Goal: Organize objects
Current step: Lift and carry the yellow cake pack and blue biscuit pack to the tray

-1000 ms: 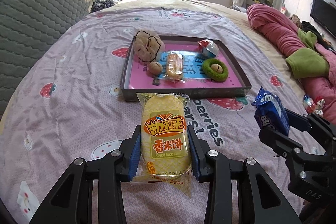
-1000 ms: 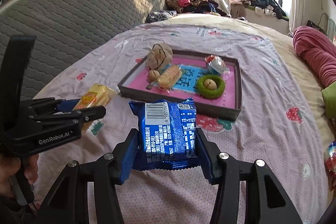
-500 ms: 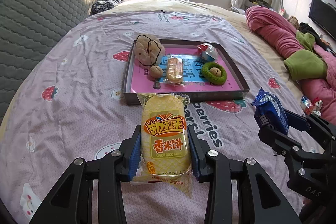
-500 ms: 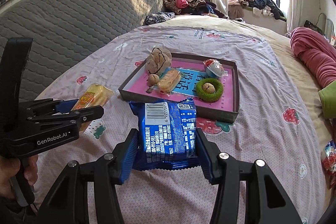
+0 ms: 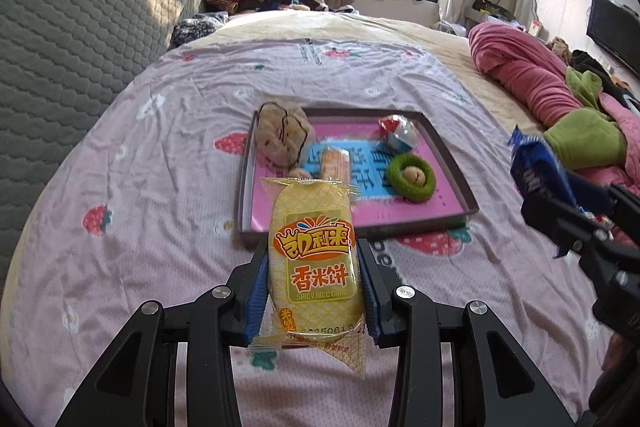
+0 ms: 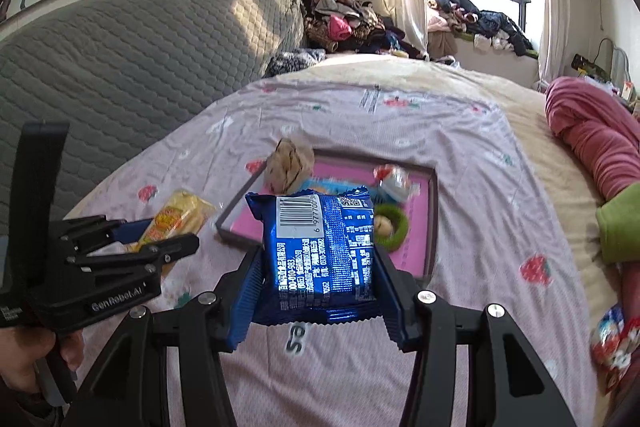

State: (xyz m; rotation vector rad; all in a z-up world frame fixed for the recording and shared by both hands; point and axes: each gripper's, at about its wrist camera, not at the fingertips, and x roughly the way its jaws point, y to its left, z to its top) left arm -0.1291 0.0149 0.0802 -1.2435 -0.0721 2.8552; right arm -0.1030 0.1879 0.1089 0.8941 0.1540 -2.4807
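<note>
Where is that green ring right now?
The green ring lies inside the pink tray, toward its right front corner in the left wrist view, just below the red-and-white wrapped snack.

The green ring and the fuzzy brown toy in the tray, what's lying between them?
A small orange snack bar in clear wrap lies between the green ring and fuzzy brown toy, seen best in the left wrist view.

yellow rice-cracker pack point(image 5: 313, 259): held lengthwise | blue snack pack point(image 6: 320, 251): held, barcode up

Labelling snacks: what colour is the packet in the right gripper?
Blue foil packet with white print and a barcode, clearest in the right wrist view.
</note>
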